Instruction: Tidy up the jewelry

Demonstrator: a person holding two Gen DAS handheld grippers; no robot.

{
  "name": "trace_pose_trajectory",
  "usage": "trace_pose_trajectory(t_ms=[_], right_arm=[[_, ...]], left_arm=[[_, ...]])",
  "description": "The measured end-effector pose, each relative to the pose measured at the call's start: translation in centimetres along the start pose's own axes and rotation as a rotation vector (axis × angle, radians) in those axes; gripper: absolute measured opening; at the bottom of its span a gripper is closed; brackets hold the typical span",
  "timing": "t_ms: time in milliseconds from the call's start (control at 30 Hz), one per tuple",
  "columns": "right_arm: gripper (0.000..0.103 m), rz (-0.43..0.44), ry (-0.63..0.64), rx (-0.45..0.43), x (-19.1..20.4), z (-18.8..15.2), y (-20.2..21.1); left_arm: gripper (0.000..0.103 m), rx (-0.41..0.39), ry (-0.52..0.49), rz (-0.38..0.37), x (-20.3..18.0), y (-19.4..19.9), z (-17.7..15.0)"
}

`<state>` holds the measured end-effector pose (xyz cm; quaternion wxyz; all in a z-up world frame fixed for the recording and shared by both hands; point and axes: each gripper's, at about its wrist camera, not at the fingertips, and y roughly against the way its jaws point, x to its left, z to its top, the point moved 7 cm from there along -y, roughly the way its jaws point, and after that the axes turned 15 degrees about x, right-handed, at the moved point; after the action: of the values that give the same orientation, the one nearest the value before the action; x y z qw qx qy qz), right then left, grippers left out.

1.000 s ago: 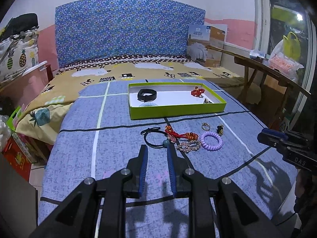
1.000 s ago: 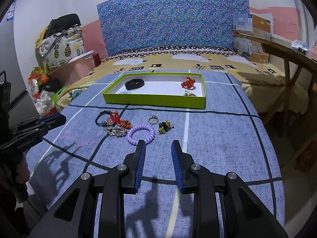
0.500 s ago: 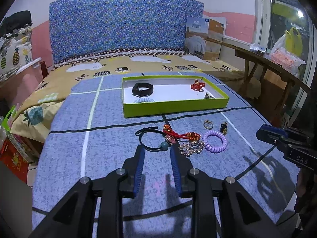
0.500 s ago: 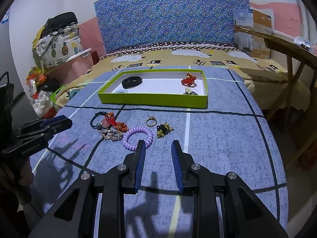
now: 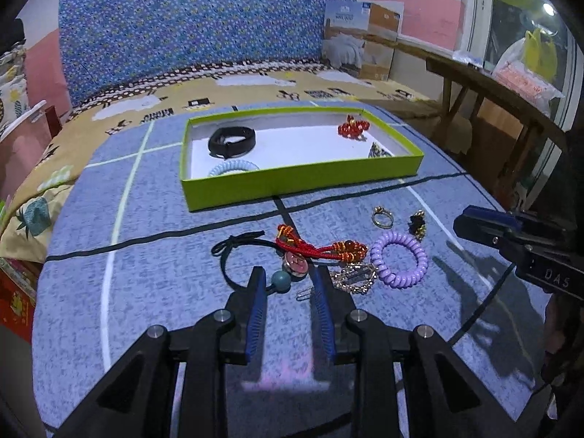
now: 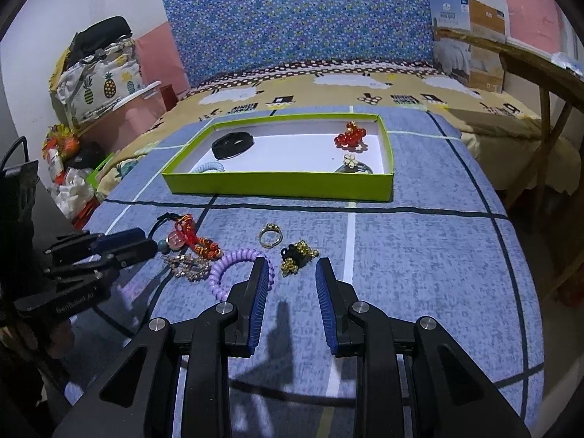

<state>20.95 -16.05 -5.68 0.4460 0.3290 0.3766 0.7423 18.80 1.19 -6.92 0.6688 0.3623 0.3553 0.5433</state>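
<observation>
Both gaping empty, the left gripper (image 5: 286, 284) is risking dragging the red cord bracelet (image 5: 321, 246), tangled at twelve o'clock, while the right gripper (image 6: 288, 268) is waiting.

We see our left gripper (image 5: 288, 284) and right gripper (image 6: 290, 273) alike: black angular frames, silver round screws, ribbed blue pads on the fingers (image 5: 255, 314). White lettering marks each gripper's side.

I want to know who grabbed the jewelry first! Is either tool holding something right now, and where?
Neither. The left tool is open over the black hair tie with the teal bead, not gripping it. The right tool is open near the gold and black earrings.
</observation>
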Motion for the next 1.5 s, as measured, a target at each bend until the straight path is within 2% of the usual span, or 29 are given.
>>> trace_pose_trajectory(t_ms=[467,600,633,733,767,800,867,1200,1500], right_arm=[[0.027,0.007,-0.069,0.091,-0.6,1.4,-3.7],[0.027,-0.002,-0.085,0.117,-0.9,1.4,-4.7],[0.027,-0.007,-0.083,0.111,-0.8,1.5,-4.7],[0.027,-0.011,-0.075,0.114,-0.8,1.5,-4.7],[0.027,-0.011,-0.072,0.113,-0.8,1.5,-4.6],[0.027,-0.010,-0.070,0.113,-0.8,1.5,-4.6],[0.016,-0.020,-0.071,0.113,-1.0,1.4,-4.6],[0.015,0.004,-0.084,0.100,-1.5,1.0,-4.0],[0.015,0.037,-0.068,0.025,-0.9,0.2,-1.2]], left_arm=[[0.028,0.066,0.037,-0.028,0.4,-2.4,1.1],[0.028,0.071,0.015,0.009,0.1,-2.6,1.2],[0.028,0.071,0.009,0.018,0.0,-2.6,1.2],[0.015,0.072,0.003,0.023,0.0,-2.6,1.2],[0.015,0.070,0.005,0.022,0.1,-2.5,1.1],[0.015,0.069,0.009,0.020,0.0,-2.5,1.2],[0.015,0.062,0.015,0.007,0.2,-2.3,1.1],[0.014,0.007,0.054,-0.027,1.3,-0.4,0.1],[0.014,-0.057,0.089,-0.043,1.5,2.4,-0.6]])
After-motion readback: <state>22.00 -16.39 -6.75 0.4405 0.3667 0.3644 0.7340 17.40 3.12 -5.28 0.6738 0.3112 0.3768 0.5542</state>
